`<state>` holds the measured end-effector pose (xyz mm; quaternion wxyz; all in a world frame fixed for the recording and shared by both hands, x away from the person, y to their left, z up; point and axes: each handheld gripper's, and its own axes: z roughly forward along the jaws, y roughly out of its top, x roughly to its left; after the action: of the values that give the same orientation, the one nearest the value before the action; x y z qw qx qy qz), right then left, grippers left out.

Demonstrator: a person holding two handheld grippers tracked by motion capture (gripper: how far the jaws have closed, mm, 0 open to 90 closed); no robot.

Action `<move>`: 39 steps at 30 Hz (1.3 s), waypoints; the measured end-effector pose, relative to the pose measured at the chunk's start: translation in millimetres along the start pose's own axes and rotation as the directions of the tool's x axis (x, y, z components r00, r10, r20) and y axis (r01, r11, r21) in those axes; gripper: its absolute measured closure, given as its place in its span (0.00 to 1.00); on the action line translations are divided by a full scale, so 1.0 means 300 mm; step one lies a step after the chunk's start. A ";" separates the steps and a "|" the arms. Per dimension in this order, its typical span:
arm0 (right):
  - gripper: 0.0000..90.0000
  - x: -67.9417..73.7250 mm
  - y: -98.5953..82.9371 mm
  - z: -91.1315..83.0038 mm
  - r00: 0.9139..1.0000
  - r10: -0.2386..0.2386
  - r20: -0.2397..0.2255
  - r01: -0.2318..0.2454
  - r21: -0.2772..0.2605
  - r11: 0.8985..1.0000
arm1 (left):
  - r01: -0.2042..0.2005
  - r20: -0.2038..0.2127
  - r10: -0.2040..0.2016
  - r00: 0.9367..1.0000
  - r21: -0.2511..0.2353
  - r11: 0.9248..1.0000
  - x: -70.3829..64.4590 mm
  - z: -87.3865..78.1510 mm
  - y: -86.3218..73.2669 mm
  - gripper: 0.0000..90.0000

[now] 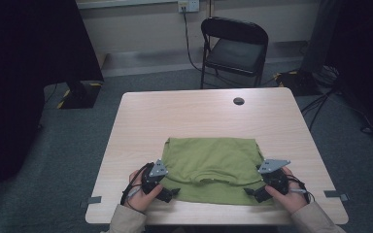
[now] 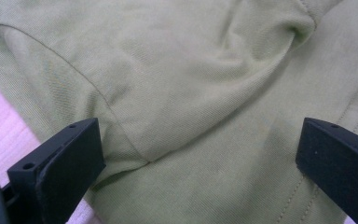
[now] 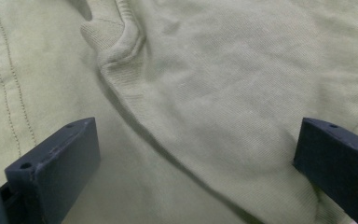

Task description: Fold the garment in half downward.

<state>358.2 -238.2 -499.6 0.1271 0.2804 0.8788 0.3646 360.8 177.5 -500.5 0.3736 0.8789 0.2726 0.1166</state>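
Observation:
A green T-shirt [image 1: 212, 165] lies folded on the near half of the light wooden table [image 1: 199, 114], its collar toward the front edge. My left gripper [image 1: 175, 191] is at the shirt's near left corner and stands open. Its jaws are spread wide over a seam and fold of the green cloth [image 2: 191, 93]. My right gripper [image 1: 247, 191] is at the near right corner, also open. Its jaws straddle the ribbed collar edge [image 3: 121, 60] and a layered fold of the shirt [image 3: 223, 107]. Neither gripper has cloth pinched between its jaws.
A black folding chair [image 1: 234, 48] stands behind the table. A round cable hole [image 1: 238, 101] is in the table's far side. Dark equipment and cables [image 1: 320, 77] lie on the floor at the right. Tape marks [image 1: 336, 194] sit near the front corners.

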 end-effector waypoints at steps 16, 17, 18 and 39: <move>0.00 -0.023 -0.016 -0.017 0.999 -0.041 -0.025 0.040 -0.009 0.999 | 0.006 0.021 -0.006 1.000 -0.007 1.000 0.017 -0.045 -0.037 0.01; 0.00 -0.023 -0.016 -0.017 0.999 -0.041 -0.025 0.040 -0.009 0.999 | 0.006 0.021 -0.006 1.000 -0.007 1.000 0.017 -0.045 -0.037 0.01; 0.00 -0.024 -0.020 -0.025 0.999 -0.050 -0.008 0.050 -0.011 0.999 | 0.036 0.016 -0.037 0.999 0.022 0.999 0.019 -0.058 -0.049 0.00; 0.00 -0.084 -0.096 -0.095 0.999 0.038 0.009 -0.038 0.008 0.999 | 0.053 -0.015 -0.053 0.998 0.003 0.999 0.040 -0.087 -0.087 0.00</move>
<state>354.9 -285.7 -499.8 0.1229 0.2993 0.8742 0.3621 349.7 214.7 -501.0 0.3728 0.8713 0.2987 0.1129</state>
